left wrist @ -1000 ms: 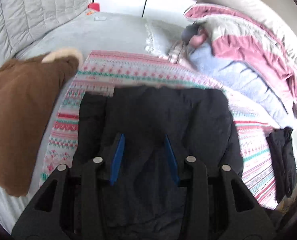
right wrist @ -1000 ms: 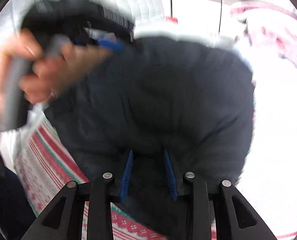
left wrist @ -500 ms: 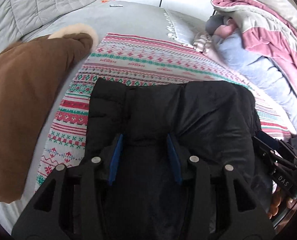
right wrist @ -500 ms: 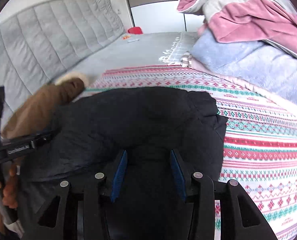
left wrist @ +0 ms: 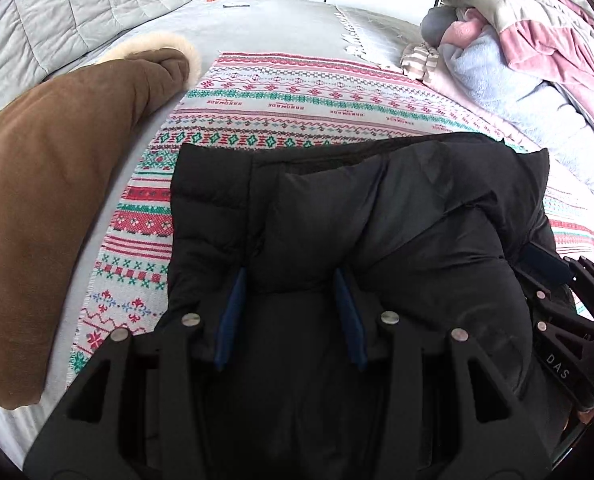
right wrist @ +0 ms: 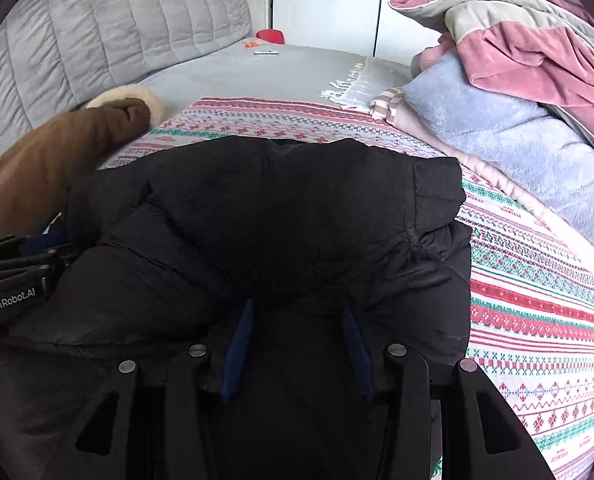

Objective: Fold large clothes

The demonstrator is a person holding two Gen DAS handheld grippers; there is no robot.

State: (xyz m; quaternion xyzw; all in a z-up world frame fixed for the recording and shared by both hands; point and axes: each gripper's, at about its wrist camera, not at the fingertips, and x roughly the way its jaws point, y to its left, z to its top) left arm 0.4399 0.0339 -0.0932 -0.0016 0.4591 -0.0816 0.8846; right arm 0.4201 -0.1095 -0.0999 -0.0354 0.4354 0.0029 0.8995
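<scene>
A black puffer jacket (left wrist: 377,208) lies folded on the patterned red, green and white blanket (left wrist: 297,92); it also shows in the right wrist view (right wrist: 277,216). My left gripper (left wrist: 289,284) has its blue pads apart, with a thick bunch of the jacket's near left part between them. My right gripper (right wrist: 297,316) stands the same way on the near right part. Each gripper shows at the edge of the other's view, the right one (left wrist: 569,312) and the left one (right wrist: 13,276). The jacket's near edge is hidden under the grippers.
A brown coat with a cream fur trim (left wrist: 57,168) lies left of the jacket. Piled pink, grey and blue bedding (left wrist: 529,60) fills the right. A grey quilted headboard (right wrist: 97,40) runs along the far left. Small red and white items (right wrist: 269,40) lie at the far end.
Both grippers have carried the jacket's near part forward and down onto the blanket. The jacket now lies lower and flatter, and the right wrist view has steadied.
</scene>
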